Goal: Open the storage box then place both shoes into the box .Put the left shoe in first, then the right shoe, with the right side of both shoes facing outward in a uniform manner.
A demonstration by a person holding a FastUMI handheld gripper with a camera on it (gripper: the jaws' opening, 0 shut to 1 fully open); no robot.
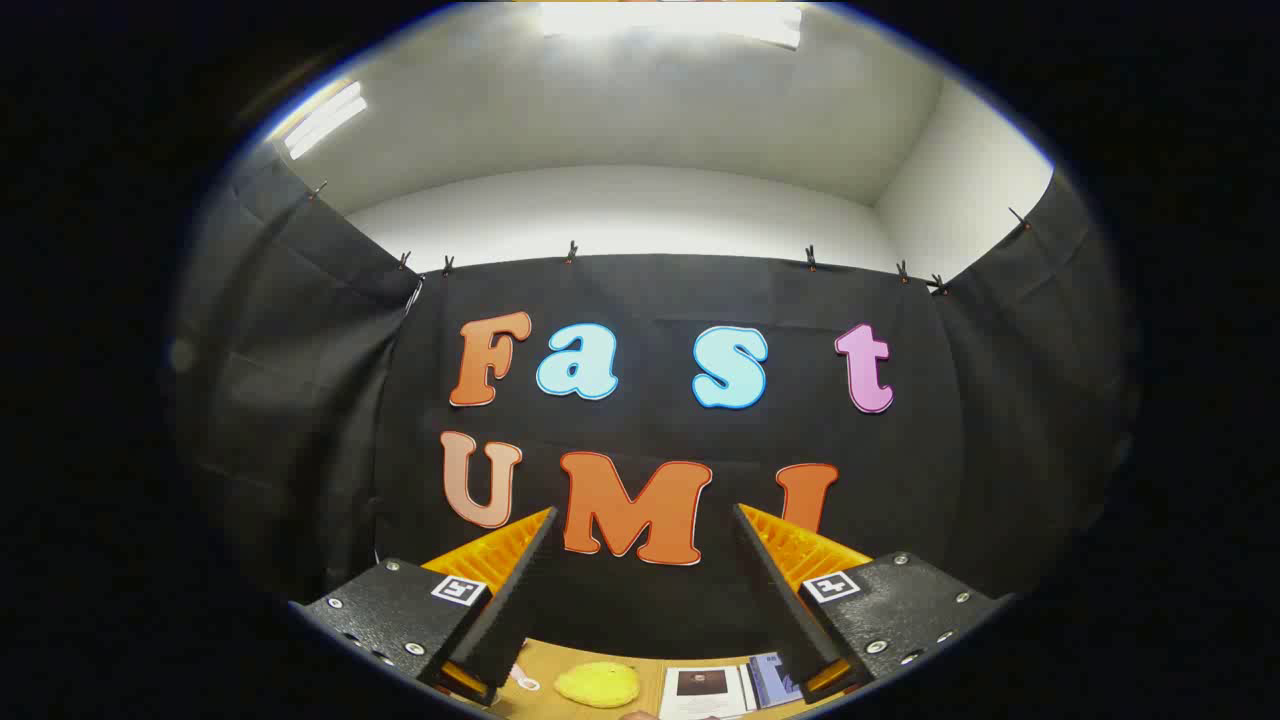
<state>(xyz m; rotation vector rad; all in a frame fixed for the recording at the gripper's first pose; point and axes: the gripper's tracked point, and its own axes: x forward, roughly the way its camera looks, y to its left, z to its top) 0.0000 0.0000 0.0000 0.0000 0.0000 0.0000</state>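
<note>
The tool (640, 590) is held spread and empty, aimed at the booth wall. Below the fingers, a yellow object (597, 685) and printed sheets (715, 690) lie on the bench (545, 665). Box and shoes cannot be located; nothing is judged done.

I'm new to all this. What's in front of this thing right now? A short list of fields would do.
hand-held gripper: fingers spread wide apart, holding nothing
aim: raised toward the black cloth wall
table: wooden, low between the fingers
yellow object: soft-looking lump on the table, between the fingers
printed papers: flat on the table, beside the yellow object
ceiling lights: on
</note>
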